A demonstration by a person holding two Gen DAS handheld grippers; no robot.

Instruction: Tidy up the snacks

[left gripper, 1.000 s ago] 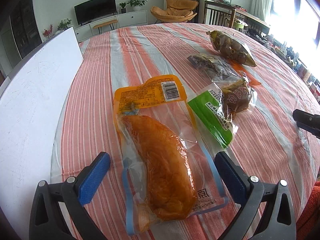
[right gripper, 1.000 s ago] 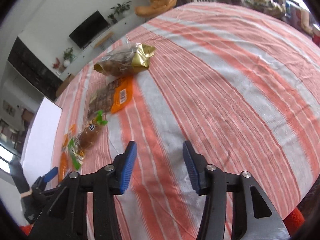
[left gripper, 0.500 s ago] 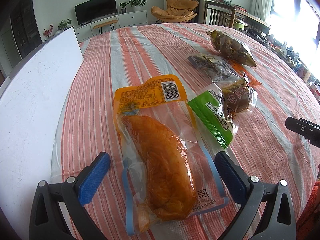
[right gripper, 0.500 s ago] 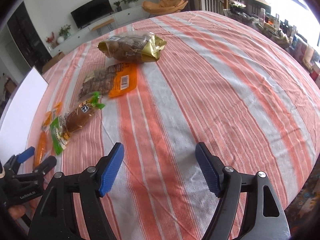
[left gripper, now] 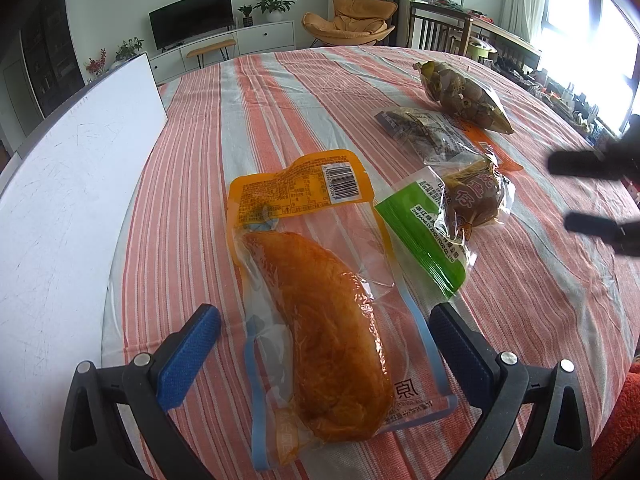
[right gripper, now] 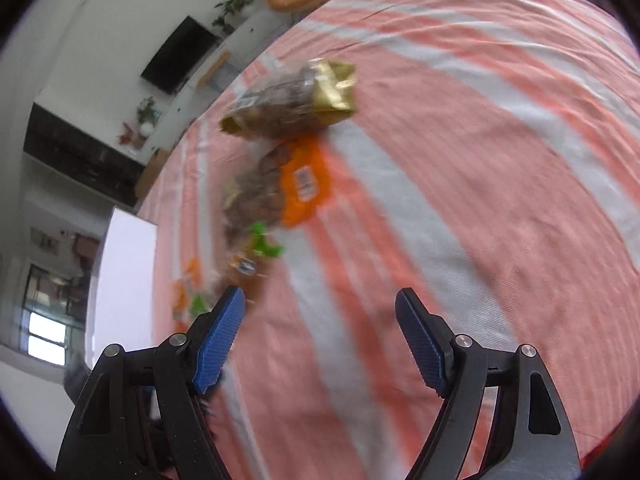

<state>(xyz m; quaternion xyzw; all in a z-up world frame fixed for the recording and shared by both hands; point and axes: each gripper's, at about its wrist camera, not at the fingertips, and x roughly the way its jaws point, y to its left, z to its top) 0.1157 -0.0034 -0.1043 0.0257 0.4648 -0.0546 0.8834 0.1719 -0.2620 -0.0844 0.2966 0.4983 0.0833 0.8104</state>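
- My left gripper (left gripper: 324,344) hangs low over the striped tablecloth (left gripper: 248,120), jaws wide apart, gripping nothing.
- The chicken pack (left gripper: 320,292), a clear and orange vacuum pouch with a golden-brown piece inside, lies flat on the cloth between my left fingers; neither blue pad (left gripper: 188,356) touches it.
- Just right of that pouch lies the green-edged packet (left gripper: 444,224), holding a dark brown item. Its green seal end points toward my left gripper's right finger and comes close to its tip; I cannot tell whether they touch.
- Beyond it, toward the far side of the table, lies an orange-backed packet (left gripper: 432,136) of dark pieces, partly under the green-edged one.
- Farthest off is the gold-ended bag (left gripper: 464,96) of brown pieces, lying close to the orange-backed packet.
- A white board (left gripper: 68,184) lies along the left side of the table, its edge on the cloth.
- My right gripper (right gripper: 320,336) is well open; the jaws have just been opening, and only bare cloth shows between them.
- In the left wrist view the right gripper's two black fingertips (left gripper: 580,164) enter from the right edge, above the cloth, apart from the green-edged packet.
- The right wrist view is blurred. It shows the same row of snacks running away from its left finger: the green-edged packet (right gripper: 256,248), the orange-backed packet (right gripper: 300,184), then the gold-ended bag (right gripper: 296,100).
- A television (left gripper: 192,16) and an orange chair (left gripper: 348,24) stand in the room behind.
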